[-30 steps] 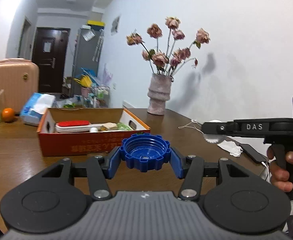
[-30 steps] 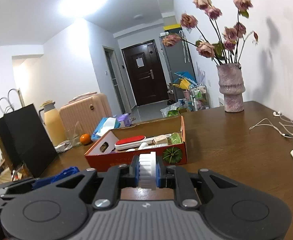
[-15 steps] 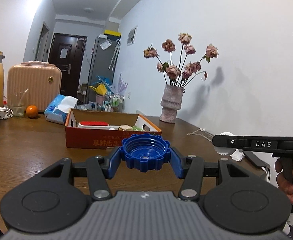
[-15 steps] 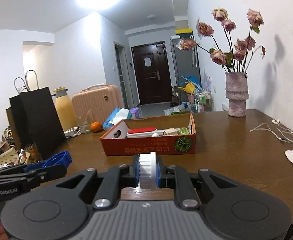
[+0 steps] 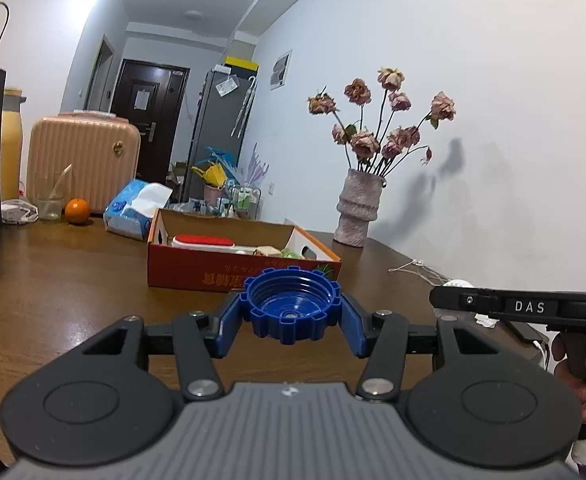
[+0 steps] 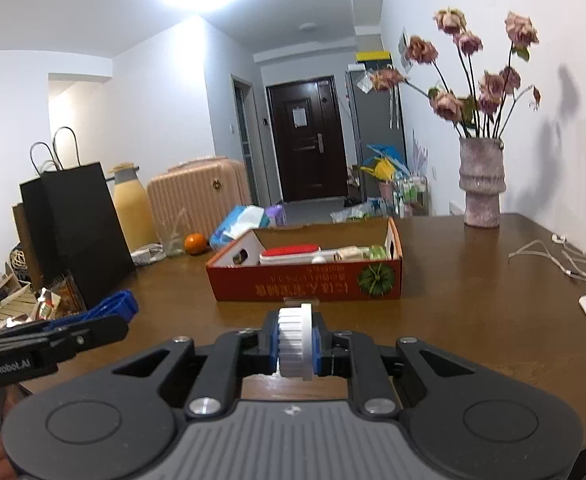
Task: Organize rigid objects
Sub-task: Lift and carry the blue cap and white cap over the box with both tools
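My left tongs [image 5: 291,318] clench a blue cap [image 5: 291,308] across its ribbed rim; my right tongs [image 6: 295,344] pinch a white cap [image 6: 295,340] edgewise. Both hang over the desk [image 6: 473,300], short of the box [image 6: 309,280]. Light, stiff, probably slippery plastic.

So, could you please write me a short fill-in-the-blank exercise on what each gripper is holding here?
The left gripper holds a ribbed plastic cap coloured ____.
The right gripper is shut on a ribbed disc coloured ____.
The orange cardboard box stands on the brown ____ table.
The grey vase holds dried ____.

Missing words: blue; white; wooden; roses
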The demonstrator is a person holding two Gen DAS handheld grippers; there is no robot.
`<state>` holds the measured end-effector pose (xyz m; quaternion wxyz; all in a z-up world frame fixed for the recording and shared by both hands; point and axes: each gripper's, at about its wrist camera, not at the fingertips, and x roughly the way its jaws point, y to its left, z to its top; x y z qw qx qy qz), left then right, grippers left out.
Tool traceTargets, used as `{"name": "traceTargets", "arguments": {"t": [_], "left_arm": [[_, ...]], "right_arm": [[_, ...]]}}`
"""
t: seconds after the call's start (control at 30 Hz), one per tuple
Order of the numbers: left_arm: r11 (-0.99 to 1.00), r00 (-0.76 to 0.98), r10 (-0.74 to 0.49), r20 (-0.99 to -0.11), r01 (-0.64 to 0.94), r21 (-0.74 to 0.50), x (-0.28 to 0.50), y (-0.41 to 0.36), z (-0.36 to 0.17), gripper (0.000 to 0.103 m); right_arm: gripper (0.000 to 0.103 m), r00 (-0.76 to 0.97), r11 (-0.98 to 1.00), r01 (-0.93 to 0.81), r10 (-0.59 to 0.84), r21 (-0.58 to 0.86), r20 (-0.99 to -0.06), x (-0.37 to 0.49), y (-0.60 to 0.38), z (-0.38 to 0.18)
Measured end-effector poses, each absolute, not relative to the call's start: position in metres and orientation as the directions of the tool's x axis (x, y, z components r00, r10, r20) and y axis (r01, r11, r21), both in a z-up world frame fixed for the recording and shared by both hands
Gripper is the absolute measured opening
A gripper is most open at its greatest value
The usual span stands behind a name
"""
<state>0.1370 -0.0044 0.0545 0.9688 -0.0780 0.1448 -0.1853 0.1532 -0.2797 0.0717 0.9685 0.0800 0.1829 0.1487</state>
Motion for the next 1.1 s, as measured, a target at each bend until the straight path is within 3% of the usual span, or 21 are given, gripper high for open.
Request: {"name": "traceTargets", "arguments": {"t": [0.47, 1.1], "left_arm": [[0.922, 0.864, -0.382, -0.329, 0.331, -0.202, 0.212, -0.010, 0.038, 0.053], [0.940, 0.870, -0.338, -0.359, 0.327, -0.095, 0.379, -0.006, 0.054, 0.053]], "right_arm": [[0.015, 0.852, 0.948, -0.213, 0.299, 0.237, -0.429, 0.216, -0.276, 0.040], [0.015, 0.843, 0.941, -0.291, 0.338, 0.173, -0.419, 0.377, -0.248, 0.063]]}}
